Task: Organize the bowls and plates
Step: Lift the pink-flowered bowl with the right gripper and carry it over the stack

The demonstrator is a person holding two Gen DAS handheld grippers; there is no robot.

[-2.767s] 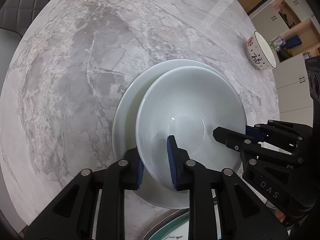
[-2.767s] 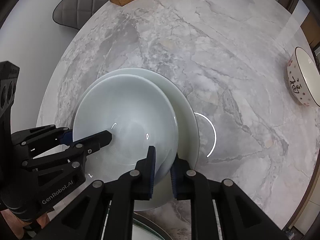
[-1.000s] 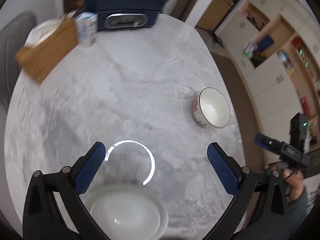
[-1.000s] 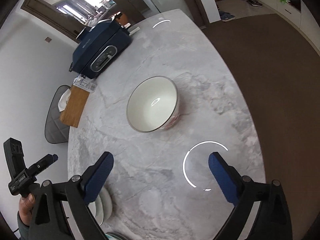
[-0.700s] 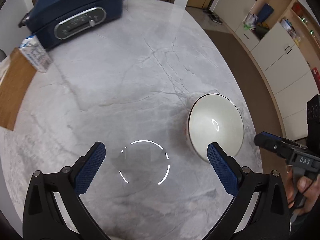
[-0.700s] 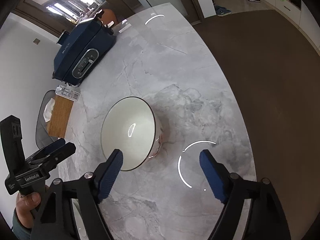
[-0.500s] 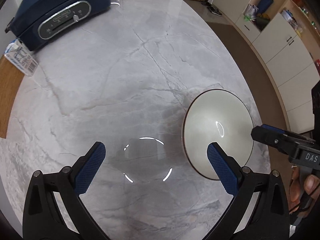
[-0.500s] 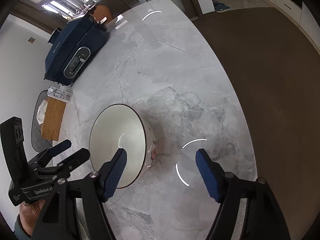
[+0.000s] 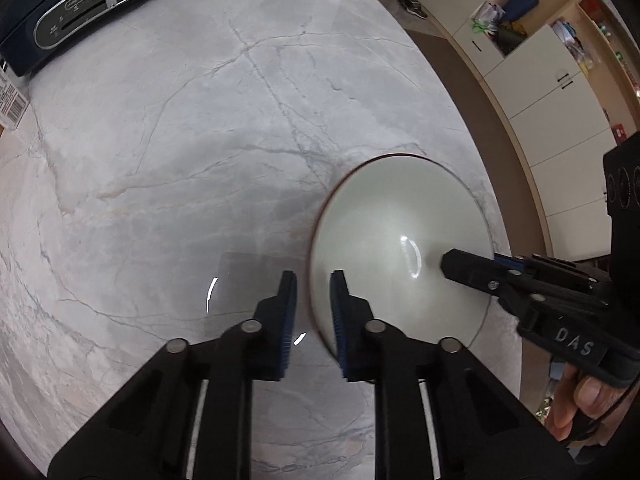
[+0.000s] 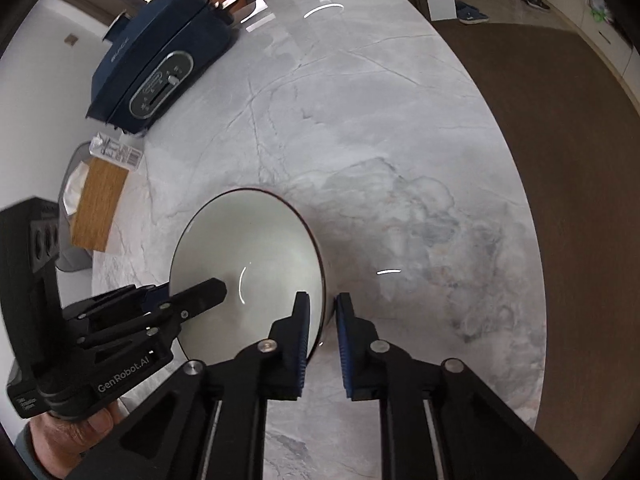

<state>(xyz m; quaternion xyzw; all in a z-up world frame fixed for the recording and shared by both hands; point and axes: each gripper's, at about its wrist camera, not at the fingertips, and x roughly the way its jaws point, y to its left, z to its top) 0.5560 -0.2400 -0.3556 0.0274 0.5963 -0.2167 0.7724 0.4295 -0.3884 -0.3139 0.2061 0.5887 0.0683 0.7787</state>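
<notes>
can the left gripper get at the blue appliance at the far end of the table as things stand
Probably not yet: the left gripper is shut on the bowl rim, as is the right gripper; the blue appliance sits well beyond.

Glossy ceramic bowl (image 9: 400,248), polished marble table (image 9: 180,140), wooden box (image 10: 98,204)

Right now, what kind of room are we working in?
Most likely a home dining area: a large round marble table, a dark blue countertop appliance at its far side, and cream storage cabinets with cluttered open shelves along the wall.
</notes>
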